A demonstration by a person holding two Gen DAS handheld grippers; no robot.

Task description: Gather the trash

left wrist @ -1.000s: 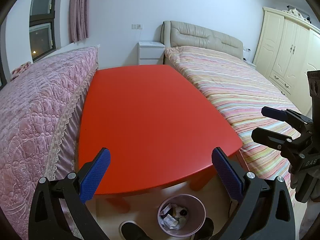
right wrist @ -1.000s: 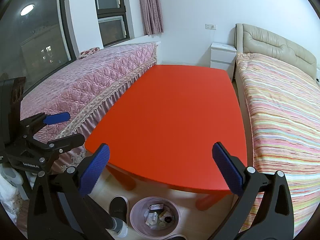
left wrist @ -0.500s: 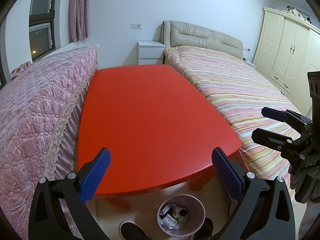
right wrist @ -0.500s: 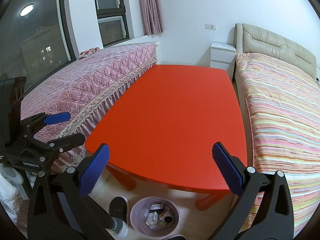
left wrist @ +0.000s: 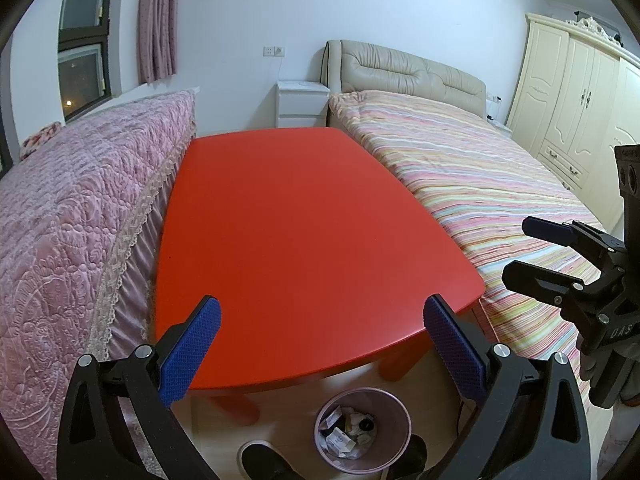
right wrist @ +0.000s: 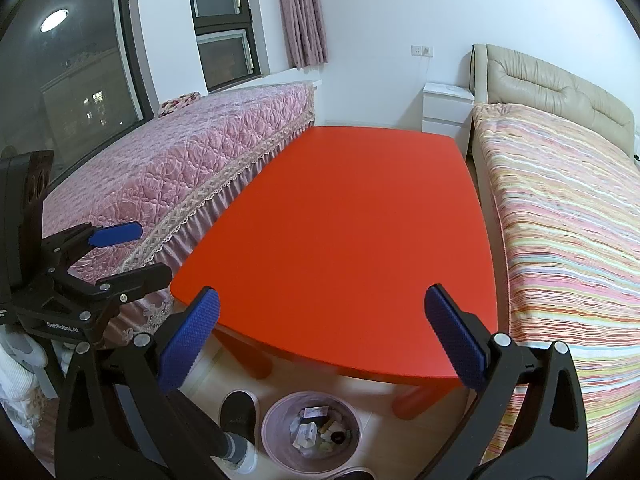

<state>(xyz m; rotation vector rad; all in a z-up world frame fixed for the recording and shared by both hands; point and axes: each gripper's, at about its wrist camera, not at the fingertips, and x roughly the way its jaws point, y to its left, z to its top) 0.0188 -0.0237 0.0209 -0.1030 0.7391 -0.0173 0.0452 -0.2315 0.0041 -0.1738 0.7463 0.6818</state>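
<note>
Nothing is shifting since earlier; both the left claw and right claw are hovering wide and empty; below them, the bin is holding trash, suggesting collection is finishing.

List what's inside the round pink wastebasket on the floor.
The round pink wastebasket holds crumpled white paper and small packaging scraps, with one dark round item. Anything beneath that top layer is covered.

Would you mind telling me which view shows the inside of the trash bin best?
The right wrist view: the trash bin sits whole between the gripper arms, its paper scraps visible. The left wrist view also shows it, slightly more obliquely.
</note>
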